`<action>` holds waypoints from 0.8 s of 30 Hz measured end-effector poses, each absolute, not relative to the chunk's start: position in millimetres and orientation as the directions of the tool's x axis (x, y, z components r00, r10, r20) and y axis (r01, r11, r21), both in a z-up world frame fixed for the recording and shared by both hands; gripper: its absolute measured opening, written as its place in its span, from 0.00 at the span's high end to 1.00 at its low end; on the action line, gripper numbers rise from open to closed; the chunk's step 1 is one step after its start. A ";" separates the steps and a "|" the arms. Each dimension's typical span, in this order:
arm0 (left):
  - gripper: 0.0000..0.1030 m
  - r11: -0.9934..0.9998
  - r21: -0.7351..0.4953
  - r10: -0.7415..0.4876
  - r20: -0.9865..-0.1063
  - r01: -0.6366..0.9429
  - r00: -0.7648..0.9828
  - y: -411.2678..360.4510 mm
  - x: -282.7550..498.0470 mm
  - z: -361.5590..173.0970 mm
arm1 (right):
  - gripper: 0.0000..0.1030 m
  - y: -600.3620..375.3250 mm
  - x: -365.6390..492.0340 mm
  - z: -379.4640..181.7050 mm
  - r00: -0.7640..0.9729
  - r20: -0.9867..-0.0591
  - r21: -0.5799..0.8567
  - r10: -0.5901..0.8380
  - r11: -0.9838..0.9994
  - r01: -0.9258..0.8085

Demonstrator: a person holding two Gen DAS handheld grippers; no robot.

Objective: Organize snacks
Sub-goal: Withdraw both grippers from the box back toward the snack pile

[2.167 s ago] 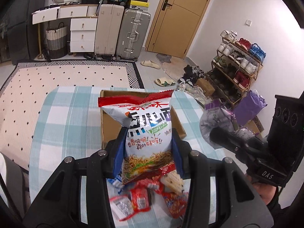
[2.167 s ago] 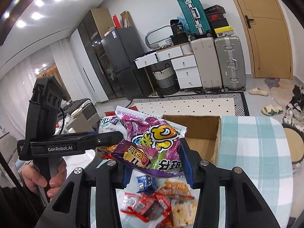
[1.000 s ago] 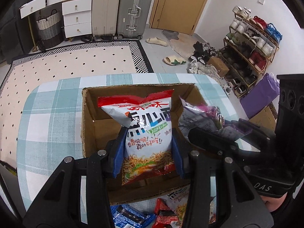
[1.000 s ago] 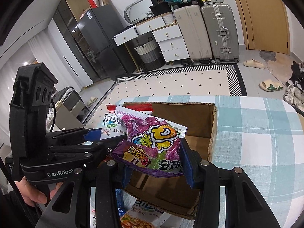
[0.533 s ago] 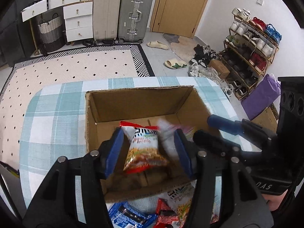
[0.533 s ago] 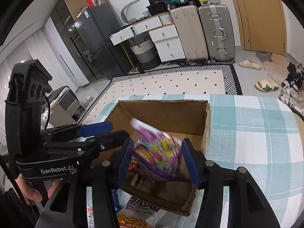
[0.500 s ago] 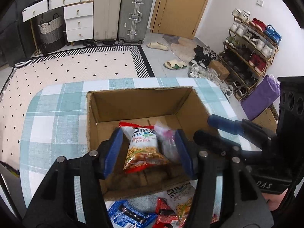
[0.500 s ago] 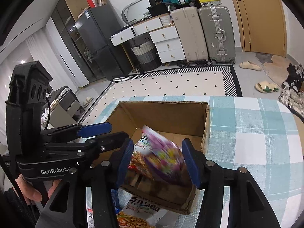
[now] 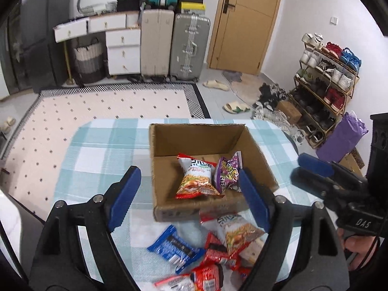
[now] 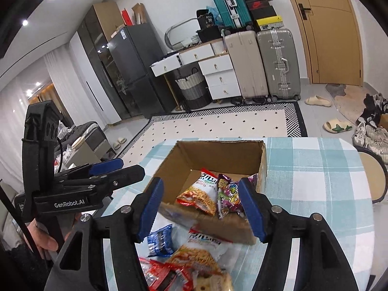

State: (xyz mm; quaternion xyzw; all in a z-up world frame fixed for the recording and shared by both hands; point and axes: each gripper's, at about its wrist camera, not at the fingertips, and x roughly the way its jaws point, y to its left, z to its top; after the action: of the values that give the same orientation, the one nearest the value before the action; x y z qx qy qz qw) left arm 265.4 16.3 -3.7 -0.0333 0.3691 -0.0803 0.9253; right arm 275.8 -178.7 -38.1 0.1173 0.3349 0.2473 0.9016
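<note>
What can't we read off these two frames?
- Snack pile: left wrist view, bottom edge and gripper body cut it off.
- Box near wall: right wrist view, blurred.
- Purple bag: right wrist view, a pad covers one side.
- Packet print: too small in both.

Two packets (image 9: 197, 178) in box (image 9: 201, 133)
</note>
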 end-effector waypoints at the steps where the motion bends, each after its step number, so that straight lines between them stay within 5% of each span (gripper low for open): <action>1: 0.20 0.986 -0.117 -0.167 -0.666 0.119 0.727 18.1 253.4 1.7 | 0.37 -179.7 266.3 -34.2 0.660 -0.534 0.377 0.529 0.847 -0.374; 7: 0.19 0.981 -0.129 -0.196 -0.623 0.147 0.757 16.2 191.0 24.3 | 0.31 -187.2 209.0 -15.2 0.716 -0.471 0.350 0.515 0.854 -0.384; 15: 0.01 0.988 -0.088 -0.153 -0.543 0.125 0.826 14.5 108.2 48.1 | 0.14 -189.8 134.2 -2.2 0.767 -0.394 0.309 0.506 0.859 -0.408; 24: 0.01 0.991 -0.059 -0.132 -0.489 0.118 0.862 12.3 21.2 54.2 | 0.07 -197.9 68.6 -10.5 0.790 -0.367 0.283 0.491 0.868 -0.409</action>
State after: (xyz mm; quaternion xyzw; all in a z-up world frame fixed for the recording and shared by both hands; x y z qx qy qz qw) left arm 21.2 12.3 54.2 -0.0135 0.2541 -0.0648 0.9649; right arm 68.6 -197.9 -10.5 0.0948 0.2189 0.2390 0.9413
